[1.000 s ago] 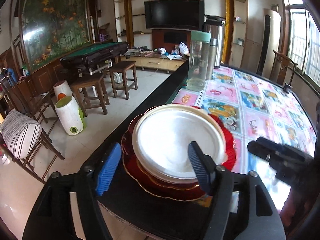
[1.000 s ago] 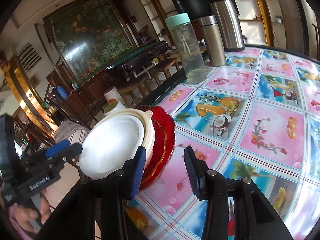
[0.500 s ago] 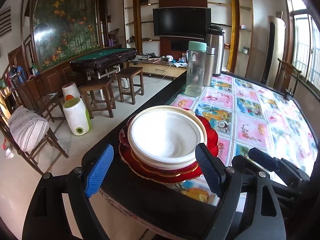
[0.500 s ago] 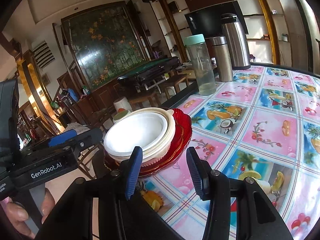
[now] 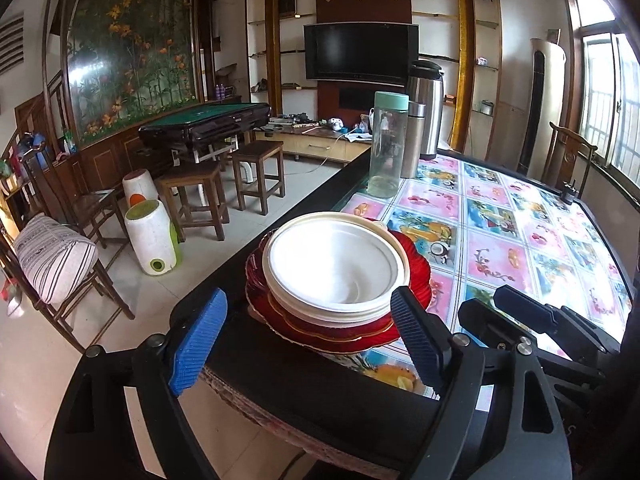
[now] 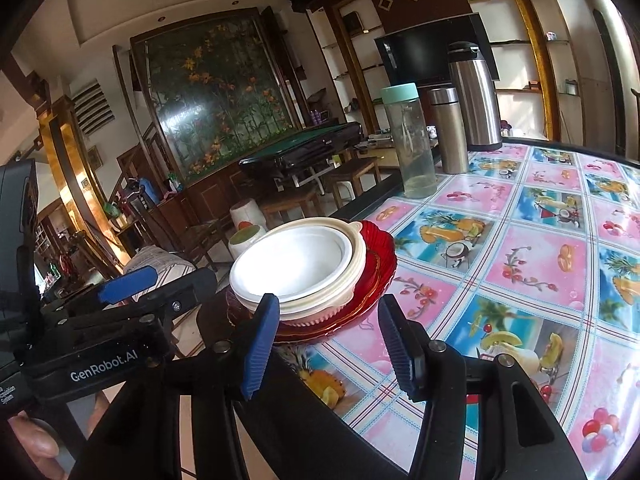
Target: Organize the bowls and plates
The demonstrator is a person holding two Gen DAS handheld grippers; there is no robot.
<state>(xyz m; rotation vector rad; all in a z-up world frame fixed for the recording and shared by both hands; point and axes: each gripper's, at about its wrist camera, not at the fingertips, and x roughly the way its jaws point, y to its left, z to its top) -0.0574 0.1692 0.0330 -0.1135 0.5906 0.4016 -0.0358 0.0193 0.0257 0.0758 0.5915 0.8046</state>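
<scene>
A stack stands at the near left corner of the table: white bowls (image 5: 334, 268) nested on red plates (image 5: 416, 276). It also shows in the right wrist view, white bowls (image 6: 296, 264) on red plates (image 6: 380, 264). My left gripper (image 5: 308, 340) is open and empty, just short of the stack. My right gripper (image 6: 326, 344) is open and empty, also short of the stack. The right gripper shows in the left wrist view (image 5: 532, 320), to the right of the stack.
A clear bottle with a teal lid (image 5: 388, 144), a steel flask (image 5: 414, 140) and a steel thermos (image 5: 428, 108) stand at the table's far left edge. The table (image 5: 520, 240) has a fruit-print cover. Stools (image 5: 196, 196) and chairs stand on the floor at left.
Both grippers have drawn back from the stack, which now looks smaller and farther away. Both stay open and empty.
</scene>
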